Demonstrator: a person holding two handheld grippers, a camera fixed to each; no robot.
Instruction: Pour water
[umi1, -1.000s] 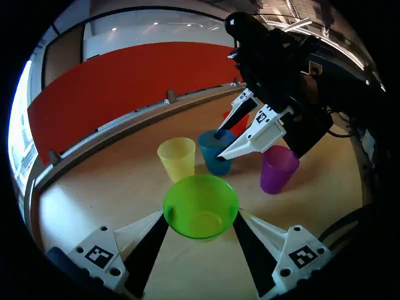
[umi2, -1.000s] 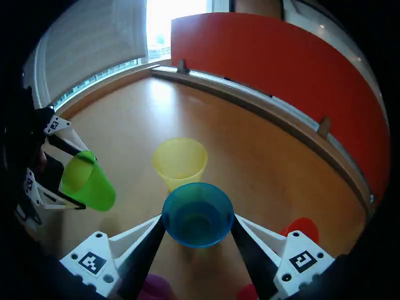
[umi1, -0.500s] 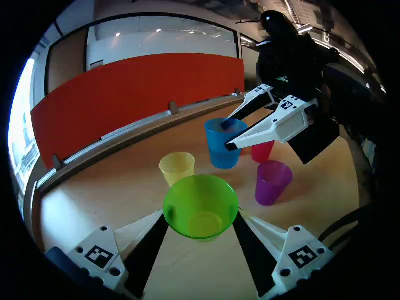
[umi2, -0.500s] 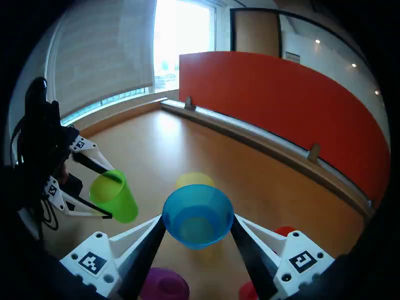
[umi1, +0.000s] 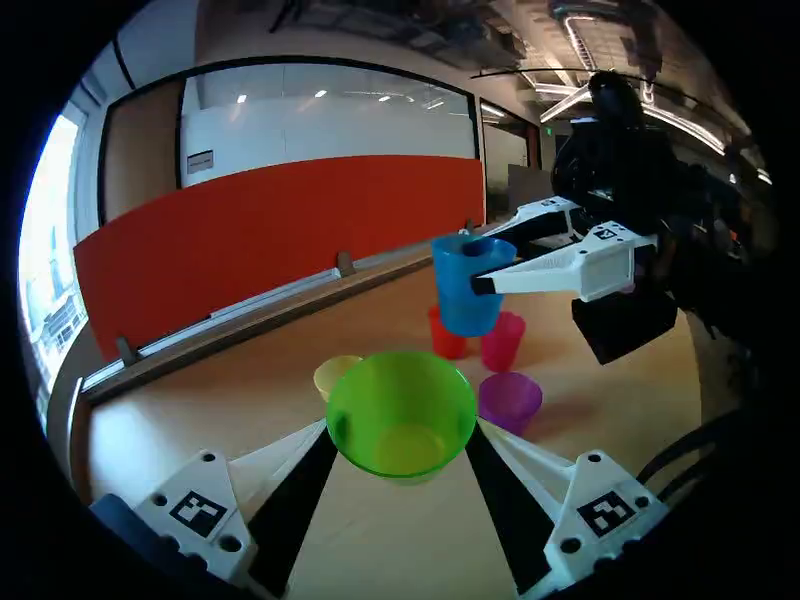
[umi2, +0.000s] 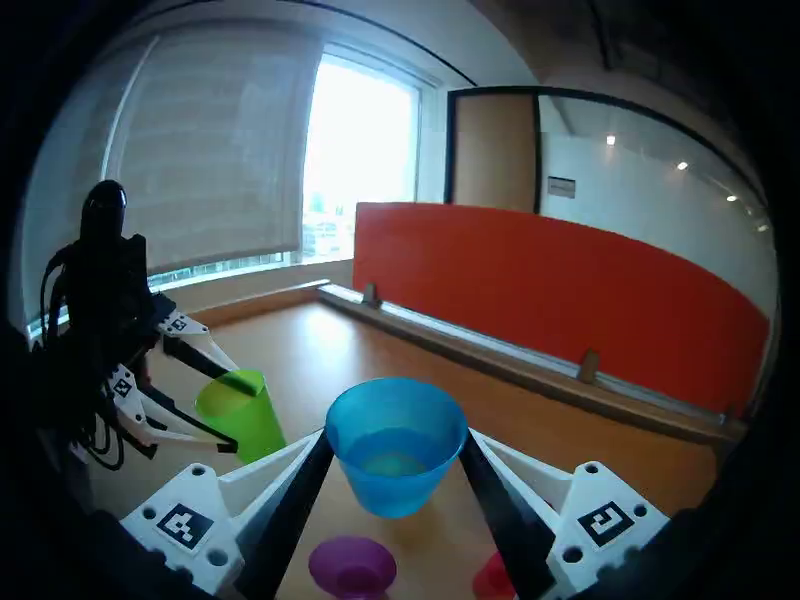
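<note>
Pale wooden bench (umi1: 250, 400) runs back to an orange partition (umi1: 280, 230) across the middle of the left gripper view. At lower centre the left hand-held gripper (umi1: 400, 430) presses both fingers on the sides of a green cup (umi1: 401, 400), its mouth facing the camera. At upper right the right hand-held gripper (umi1: 472, 262) grips a blue cup (umi1: 462, 305), upright in the air above a red cup (umi1: 445, 338), a pink cup (umi1: 502, 342) and a purple cup (umi1: 508, 398). A yellow cup (umi1: 335, 375) peeks out left of the green rim
</note>
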